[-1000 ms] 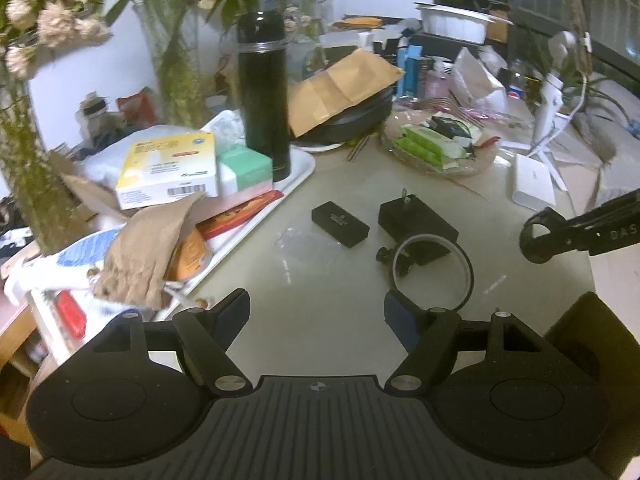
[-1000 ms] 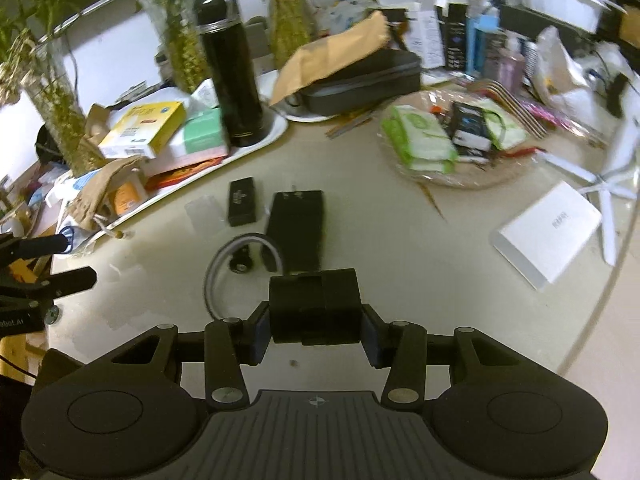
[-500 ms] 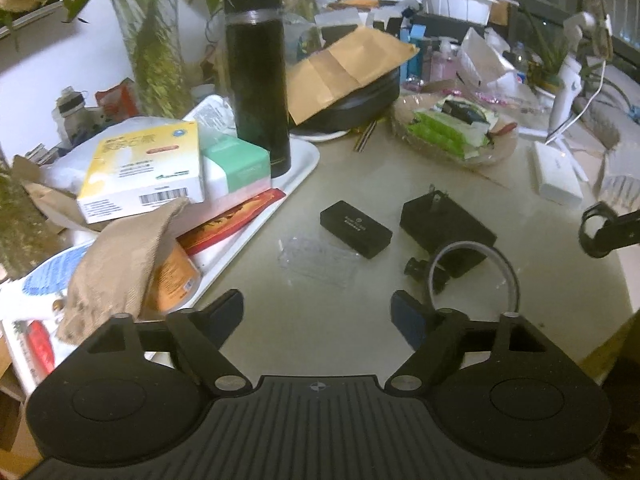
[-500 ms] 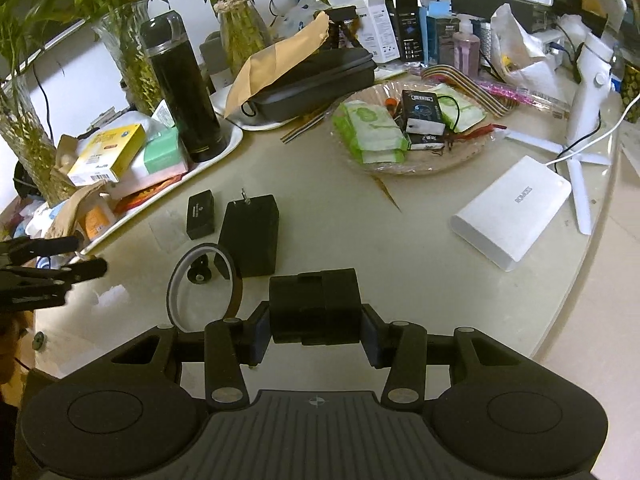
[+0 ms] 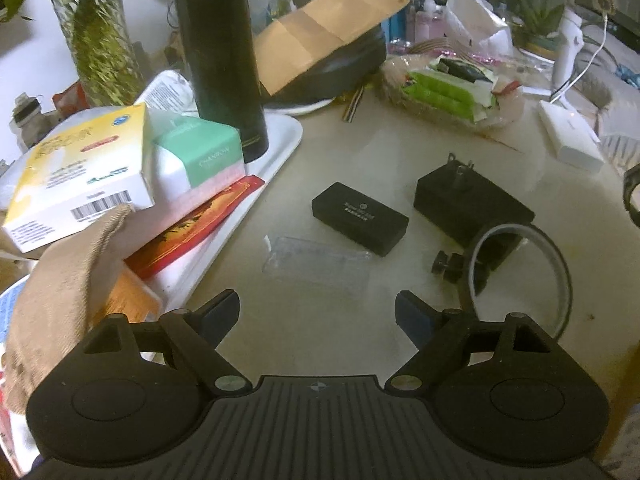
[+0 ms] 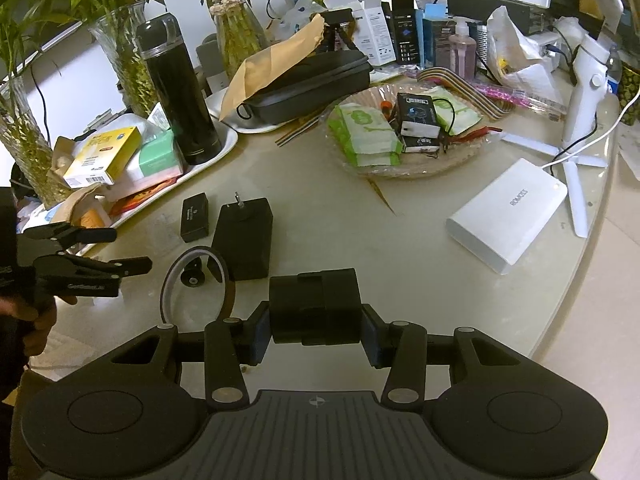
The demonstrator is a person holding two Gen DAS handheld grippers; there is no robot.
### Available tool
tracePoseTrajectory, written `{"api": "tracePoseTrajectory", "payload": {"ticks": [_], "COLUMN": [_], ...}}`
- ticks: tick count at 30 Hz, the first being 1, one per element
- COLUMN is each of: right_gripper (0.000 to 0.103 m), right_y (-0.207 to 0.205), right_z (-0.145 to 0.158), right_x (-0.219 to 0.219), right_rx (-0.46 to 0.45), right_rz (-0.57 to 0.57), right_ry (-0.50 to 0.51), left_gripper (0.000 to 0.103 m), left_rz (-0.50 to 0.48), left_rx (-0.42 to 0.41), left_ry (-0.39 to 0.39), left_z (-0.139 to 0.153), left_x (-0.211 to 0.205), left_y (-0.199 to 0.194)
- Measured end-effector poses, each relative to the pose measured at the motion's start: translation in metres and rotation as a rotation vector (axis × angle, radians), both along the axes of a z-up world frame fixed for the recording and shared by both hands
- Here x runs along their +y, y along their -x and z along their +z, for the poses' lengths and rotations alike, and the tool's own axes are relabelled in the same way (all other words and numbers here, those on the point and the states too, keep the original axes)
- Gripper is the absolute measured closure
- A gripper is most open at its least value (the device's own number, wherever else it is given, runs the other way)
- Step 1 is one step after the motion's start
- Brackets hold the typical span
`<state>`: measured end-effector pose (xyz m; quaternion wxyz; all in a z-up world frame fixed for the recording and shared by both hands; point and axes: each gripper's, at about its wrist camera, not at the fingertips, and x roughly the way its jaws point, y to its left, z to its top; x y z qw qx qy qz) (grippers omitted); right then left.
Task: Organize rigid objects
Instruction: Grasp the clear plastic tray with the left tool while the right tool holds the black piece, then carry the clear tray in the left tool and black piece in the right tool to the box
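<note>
Left gripper (image 5: 317,312) wide open, nothing between the two fingers, hanging over the pale table (image 5: 360,152). Just ahead of the open fingers, flat on the table, a clear plastic piece (image 5: 316,260). A bit farther ahead, a small black box (image 5: 360,218) with tiny white writing on top. To the right of that box, a bigger black plug block (image 5: 474,208) with metal prongs sticking up at its far end. Touching the near corner of the plug block, a black ring with a little knob (image 5: 516,276), close beside the right finger. Off to the left, a white tray (image 5: 280,140) holding a tall black bottle (image 5: 220,56), a yellow box (image 5: 80,172) and a green box (image 5: 200,152). Far off to the right, a white box (image 5: 570,140). Right gripper (image 6: 315,322) clamped tight on a black block (image 6: 314,306), one pad pressed on each side, block lifted above the table. Ahead and left of that block, the same plug block, small box and ring lying together. Farther ahead, a round woven plate (image 6: 460,156) full of green packs.
</note>
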<state>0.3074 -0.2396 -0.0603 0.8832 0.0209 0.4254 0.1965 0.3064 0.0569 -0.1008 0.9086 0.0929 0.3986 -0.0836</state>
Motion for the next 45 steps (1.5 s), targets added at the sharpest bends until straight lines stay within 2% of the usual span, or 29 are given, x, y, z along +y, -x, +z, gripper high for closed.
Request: {"api": "tracePoseTrajectory", "payload": {"ticks": [11,17,21,27,35,45], "right_gripper": [0.054,0.054,0.054,0.054,0.054,0.054], "right_y": [-0.001,0.0,0.001,0.004,0.007,0.018], "right_z": [-0.001,-0.001,-0.001,-0.002,0.0,0.018], "right_x": [0.001,0.003,0.004,0.006,0.009,0.023], "right_rx": [0.002,0.001,0.003,0.003,-0.012,-0.064], "right_rz": [0.013,0.027,0.029,0.049,0.048,0.092], "right_ry": [0.002,0.0,0.001,0.009,0.021,0.012], "left_gripper": [0.017,0.018,0.033,0.034,0.034,0.034], "left_rz": [-0.009,-0.03,-0.054,-0.05,0.018,0.08], "left_rx": [0.015,0.0,-0.013,-0.004,0.002,0.005], "left_ry": [0.074,0.078,0.078,0.045,0.054,0.066], "left_z": [-0.013,-0.014,-0.013,-0.01,0.005,0.039], "left_x": [0.009,0.009,0.005,0.001,0.004,-0.01], "left_y": [-0.025,-0.032,-0.029,-0.026,-0.015,0.015]}}
